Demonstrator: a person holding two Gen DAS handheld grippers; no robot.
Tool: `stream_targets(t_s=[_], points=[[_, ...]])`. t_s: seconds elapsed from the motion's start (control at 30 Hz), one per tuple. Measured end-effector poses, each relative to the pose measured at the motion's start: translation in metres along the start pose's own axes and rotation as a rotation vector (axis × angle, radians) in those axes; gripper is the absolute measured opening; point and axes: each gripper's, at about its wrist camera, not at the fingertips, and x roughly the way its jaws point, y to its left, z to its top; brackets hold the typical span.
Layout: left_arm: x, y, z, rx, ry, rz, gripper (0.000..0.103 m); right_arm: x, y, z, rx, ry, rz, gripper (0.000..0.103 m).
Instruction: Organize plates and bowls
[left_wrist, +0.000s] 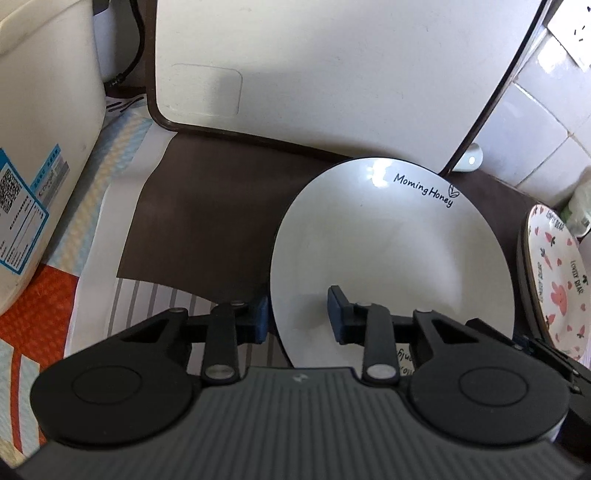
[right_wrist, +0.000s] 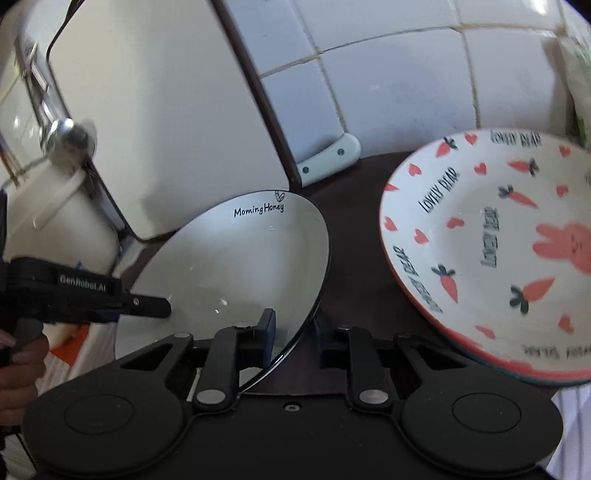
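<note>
A plain white plate (left_wrist: 391, 254) printed "Morning Honey" lies on the dark brown table; it also shows in the right wrist view (right_wrist: 236, 266). My left gripper (left_wrist: 299, 317) straddles its left rim, one finger under, one over, jaws apart. My right gripper (right_wrist: 295, 339) straddles its right rim the same way, jaws apart. A carrot-and-rabbit "Lovely Bear" plate (right_wrist: 491, 251) lies just right of it, seemingly on top of another plate; its edge shows in the left wrist view (left_wrist: 557, 280).
A white appliance (left_wrist: 332, 74) stands behind the plate. A white bin (left_wrist: 40, 147) with a blue label is at the left. Tiled wall (right_wrist: 388, 74) at the back right. Striped and orange cloths (left_wrist: 44, 302) cover the near left.
</note>
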Motion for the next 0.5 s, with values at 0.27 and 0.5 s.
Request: stream_targets(t_s=[0.27, 0.5], points=[[-0.018, -0.02, -0.01, 0.054, 0.008, 0.067, 0.03, -0.001, -0.006, 0.017, -0.028, 0.088, 0.047, 0.026], [-0.05, -0.038, -0.025, 0.09, -0.022, 0.099, 0.03, -0.016, -0.017, 0.016, -0.026, 0.092, 0.119, 0.027]])
